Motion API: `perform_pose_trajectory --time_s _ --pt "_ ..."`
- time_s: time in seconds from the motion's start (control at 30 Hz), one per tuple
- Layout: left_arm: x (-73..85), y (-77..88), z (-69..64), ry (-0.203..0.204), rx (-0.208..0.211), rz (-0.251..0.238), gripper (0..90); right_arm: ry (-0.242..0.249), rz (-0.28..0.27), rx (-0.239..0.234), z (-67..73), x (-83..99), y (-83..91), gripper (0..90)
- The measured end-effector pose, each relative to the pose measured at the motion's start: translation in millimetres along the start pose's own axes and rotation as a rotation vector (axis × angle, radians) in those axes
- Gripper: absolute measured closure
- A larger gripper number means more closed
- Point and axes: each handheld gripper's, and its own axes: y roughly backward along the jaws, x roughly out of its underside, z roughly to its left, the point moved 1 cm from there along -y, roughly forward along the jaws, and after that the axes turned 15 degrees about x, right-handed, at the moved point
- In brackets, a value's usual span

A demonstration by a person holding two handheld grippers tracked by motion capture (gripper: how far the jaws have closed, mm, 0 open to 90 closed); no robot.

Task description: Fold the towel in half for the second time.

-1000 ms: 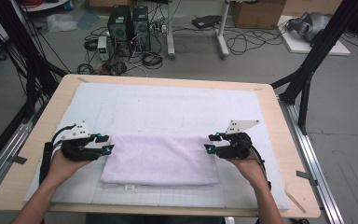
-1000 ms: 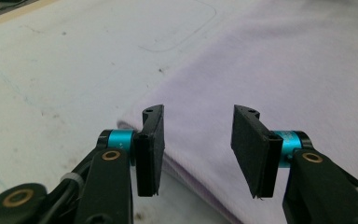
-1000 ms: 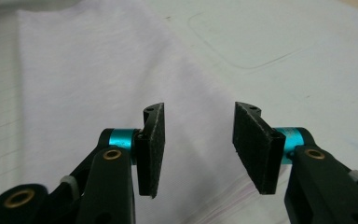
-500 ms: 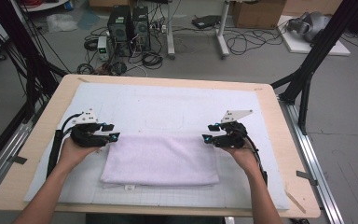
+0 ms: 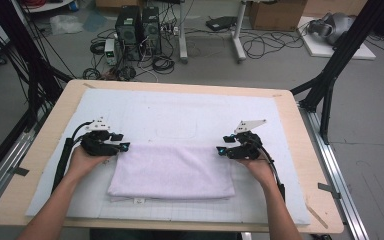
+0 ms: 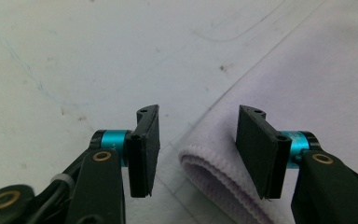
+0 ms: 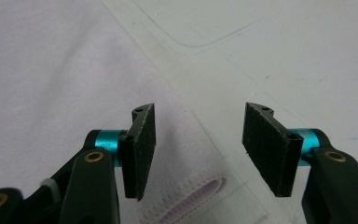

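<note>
The folded towel (image 5: 172, 171) lies on the white mat (image 5: 190, 115) with its long axis left to right, and the left gripper (image 5: 121, 146) and right gripper (image 5: 221, 149), jaws apart and empty, each straddle one far corner.

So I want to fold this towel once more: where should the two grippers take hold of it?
Probably at the two far corners of the folded towel. It lies flat, so grip its edges from the sides, jaws level. The left gripper has the layered corner between its open jaws; the right gripper likewise stands open at the opposite corner.
</note>
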Motion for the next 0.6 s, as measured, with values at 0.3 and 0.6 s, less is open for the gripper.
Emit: perform_pose_trajectory --time_s 0.3,0.6 --pt "5.4 -7.9 2.0 0.022 0.052 0.042 62.0 -0.006 0.087 -0.061 2.3 9.6 -14.3 49.7" --pt "-0.2 -5.6 -8.7 -0.060 -0.017 0.051 81.5 0.044 0.088 -0.096 10.1 2.7 -7.9 80.3"
